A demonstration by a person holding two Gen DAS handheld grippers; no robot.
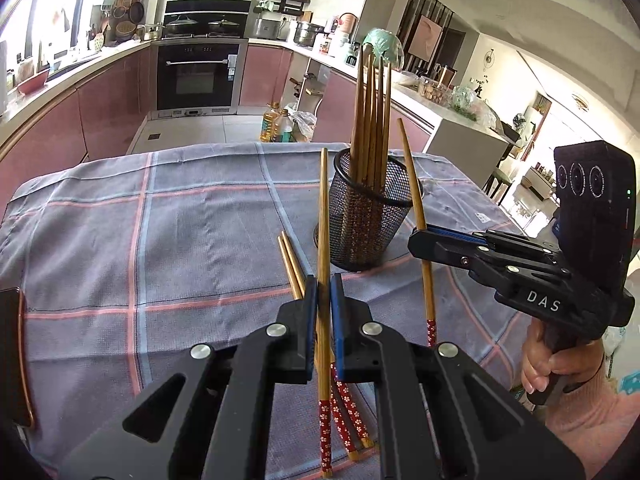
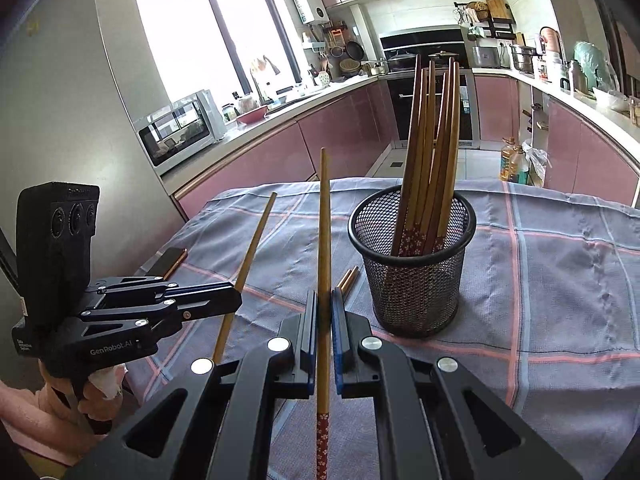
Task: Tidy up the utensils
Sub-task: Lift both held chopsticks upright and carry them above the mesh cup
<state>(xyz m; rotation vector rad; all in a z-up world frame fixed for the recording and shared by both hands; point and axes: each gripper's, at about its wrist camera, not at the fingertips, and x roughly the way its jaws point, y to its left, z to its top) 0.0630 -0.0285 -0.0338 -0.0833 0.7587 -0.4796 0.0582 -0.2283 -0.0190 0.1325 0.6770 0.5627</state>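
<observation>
A black mesh cup stands on the checked cloth with several wooden chopsticks upright in it, red flowered ends down. My left gripper is shut on one chopstick, held tip up above the cloth, left of the cup. My right gripper is shut on another chopstick, also tip up, close beside the cup's right side in the left wrist view. Two loose chopsticks lie on the cloth near the cup's base.
The table carries a grey-blue cloth with pink lines. A phone lies at its left edge. A person's hand in a pink sleeve holds the right gripper. Kitchen counters, an oven and oil bottles stand beyond.
</observation>
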